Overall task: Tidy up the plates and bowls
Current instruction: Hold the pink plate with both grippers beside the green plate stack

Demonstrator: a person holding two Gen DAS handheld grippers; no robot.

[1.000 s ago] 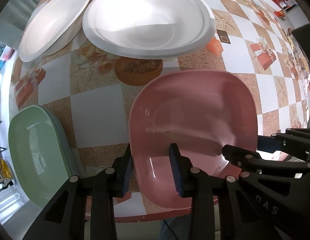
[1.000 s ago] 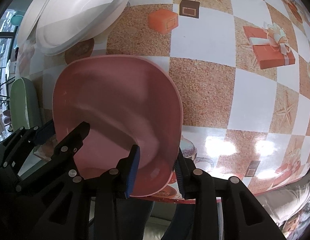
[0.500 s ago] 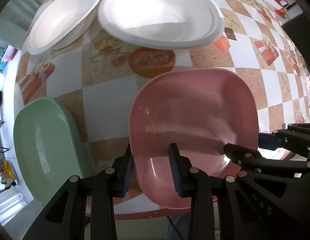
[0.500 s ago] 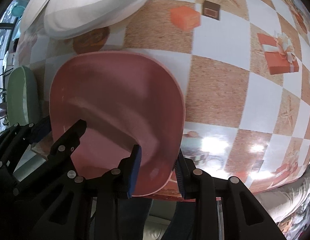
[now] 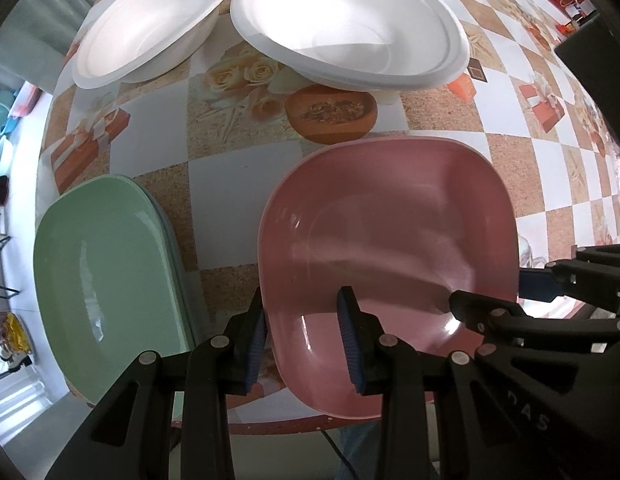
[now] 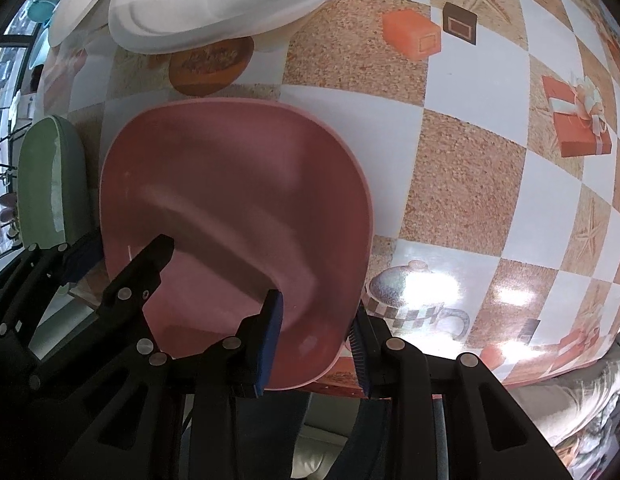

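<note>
I hold a square, glossy pink plastic plate [image 5: 386,256] by its near corners, one gripper on each side.

At nine o'clock a stack of pale green plates [image 5: 105,280] sits at the edge of the checkered table [image 5: 229,200], probably where this plate belongs. My left gripper [image 5: 303,340] straddles the pink plate's left rim, one pad outside, one inside; my right gripper [image 6: 316,336] does the same on the right rim. Two-sided holding keeps it level, I judge. At twelve o'clock lie two white foam bowls [image 5: 350,28]. Whether the pads actually pinch the rim, or the plate rests on the table, I cannot tell.
</note>
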